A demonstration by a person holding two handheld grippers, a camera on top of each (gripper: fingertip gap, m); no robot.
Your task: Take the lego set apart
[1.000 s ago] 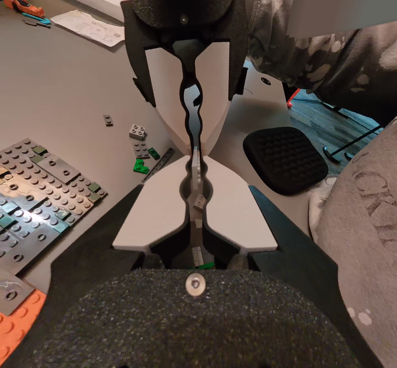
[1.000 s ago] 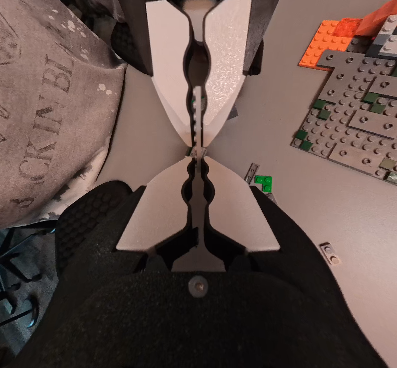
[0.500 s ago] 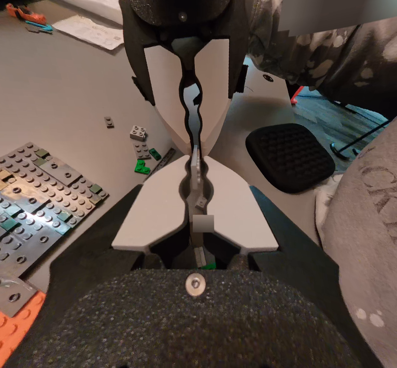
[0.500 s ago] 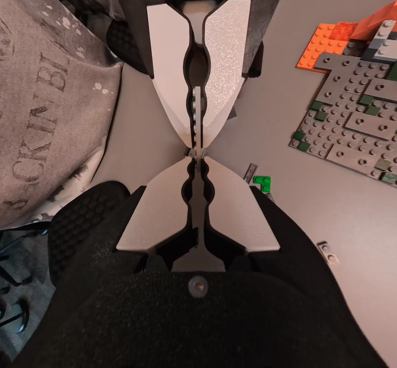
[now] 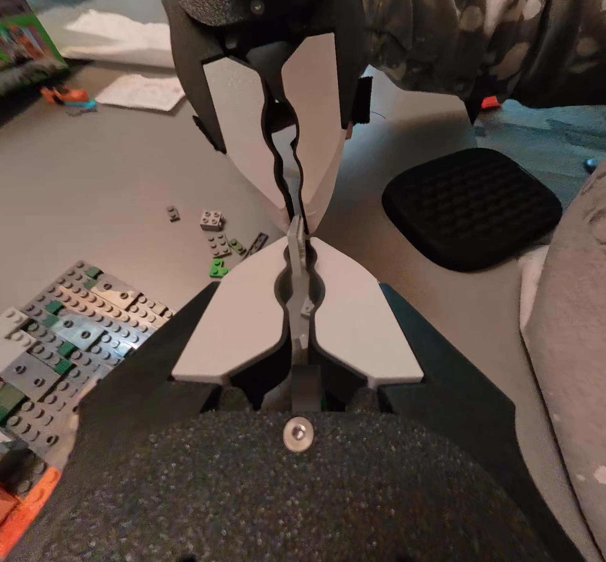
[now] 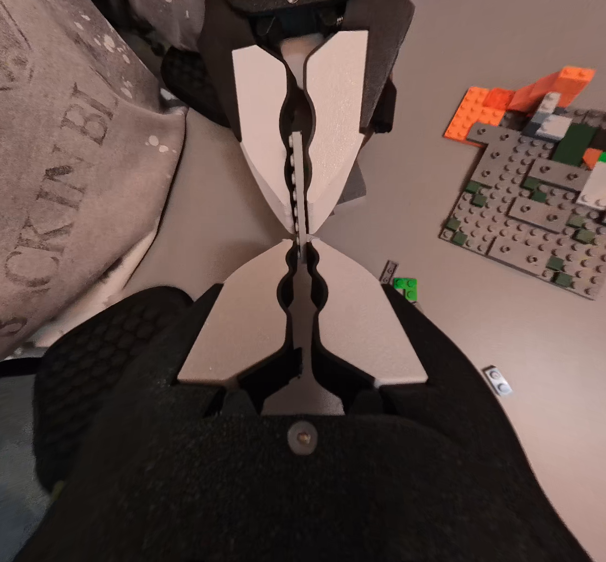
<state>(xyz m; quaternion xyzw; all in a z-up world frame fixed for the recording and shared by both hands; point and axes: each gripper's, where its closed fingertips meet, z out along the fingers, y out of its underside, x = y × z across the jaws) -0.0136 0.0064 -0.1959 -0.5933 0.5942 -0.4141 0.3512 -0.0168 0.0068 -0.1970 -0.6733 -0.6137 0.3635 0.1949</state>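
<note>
Two grippers meet tip to tip above the table [image 5: 98,169]: the left gripper [image 5: 297,244] is clamped along a thin grey lego plate [image 5: 298,271], and the right gripper [image 6: 300,244] pinches that plate's near end. The grey lego baseplate [image 6: 524,218] lies flat, well apart, loose pieces [image 5: 223,238] beside it.
</note>
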